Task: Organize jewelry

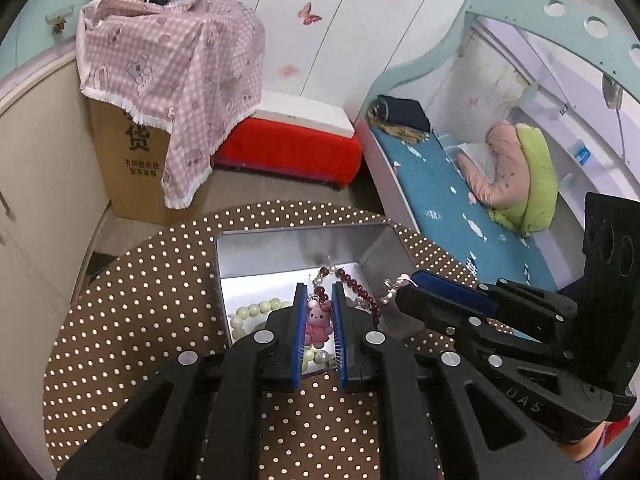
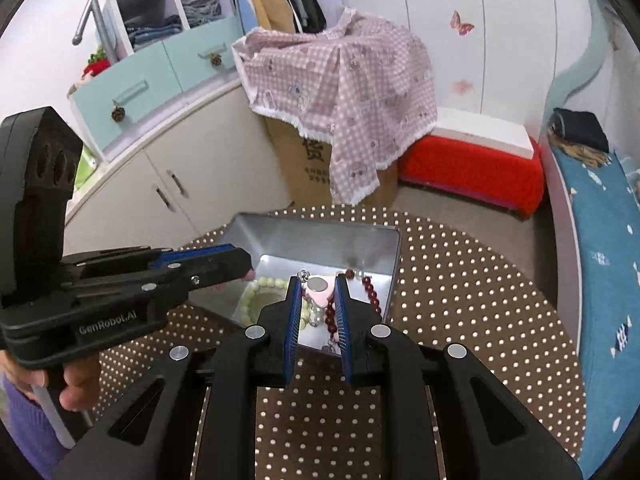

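Observation:
A silver metal tin stands open on the round polka-dot table. In it lie a pale green bead bracelet, a dark red bead string and other small pieces. My left gripper is shut on a pink bunny charm over the tin. My right gripper is shut on a pink heart-shaped piece with a round silver disc, at the tin's right side; in the left wrist view its tip holds pink and silver bits.
A cardboard box under a pink checked cloth, a red stool, a bed with a blue sheet and white cabinets surround the table.

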A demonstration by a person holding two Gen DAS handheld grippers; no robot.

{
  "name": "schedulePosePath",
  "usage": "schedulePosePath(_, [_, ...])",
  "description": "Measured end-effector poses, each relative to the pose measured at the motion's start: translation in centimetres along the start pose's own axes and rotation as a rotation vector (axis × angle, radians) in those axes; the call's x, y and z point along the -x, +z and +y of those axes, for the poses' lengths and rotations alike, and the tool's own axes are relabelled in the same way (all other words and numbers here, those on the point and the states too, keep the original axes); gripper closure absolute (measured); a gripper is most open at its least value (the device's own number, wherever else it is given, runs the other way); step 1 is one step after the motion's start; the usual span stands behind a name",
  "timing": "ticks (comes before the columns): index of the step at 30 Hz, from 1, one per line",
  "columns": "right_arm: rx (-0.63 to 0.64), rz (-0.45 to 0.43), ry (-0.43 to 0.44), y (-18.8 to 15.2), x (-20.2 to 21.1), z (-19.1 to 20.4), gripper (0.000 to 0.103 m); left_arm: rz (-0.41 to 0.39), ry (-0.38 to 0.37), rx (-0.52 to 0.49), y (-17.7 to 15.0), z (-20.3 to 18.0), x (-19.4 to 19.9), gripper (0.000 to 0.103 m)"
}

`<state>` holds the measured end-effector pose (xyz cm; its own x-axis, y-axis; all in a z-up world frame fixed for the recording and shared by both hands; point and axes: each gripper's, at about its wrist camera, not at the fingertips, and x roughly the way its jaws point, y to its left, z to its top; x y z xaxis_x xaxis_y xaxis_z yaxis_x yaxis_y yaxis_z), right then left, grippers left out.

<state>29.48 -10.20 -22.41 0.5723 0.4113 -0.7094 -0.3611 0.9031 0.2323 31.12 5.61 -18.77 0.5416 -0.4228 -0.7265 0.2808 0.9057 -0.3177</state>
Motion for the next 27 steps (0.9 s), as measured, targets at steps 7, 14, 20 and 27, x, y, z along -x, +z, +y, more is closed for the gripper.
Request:
schedulePosePath(7, [-0.004, 0.021, 0.0, -0.6, -0.9, -0.1, 0.086, 0.022, 0.003, 0.006, -0.1, 0.2, -1.0, 0.092])
schedulePosePath(14, [-0.009, 0.027, 0.001, -0.7, -1.0, -0.2, 0.086, 0.029, 0.011, 0.005, -0.4, -0.1, -1.4, 0.091])
schedulePosePath(20, [-0.015, 0.03, 0.005, -0.9, -1.1, -0.4, 0.086, 0.015, 0.035, 0.006, -0.7, -0.2, -1.1, 0.066])
schedulePosePath(27, [-0.014, 0.025, 0.014, -1.0, -0.9, -0.5, 0.085, 0.011, 0.044, 0.009, -0.6, -0.1, -0.7, 0.066])
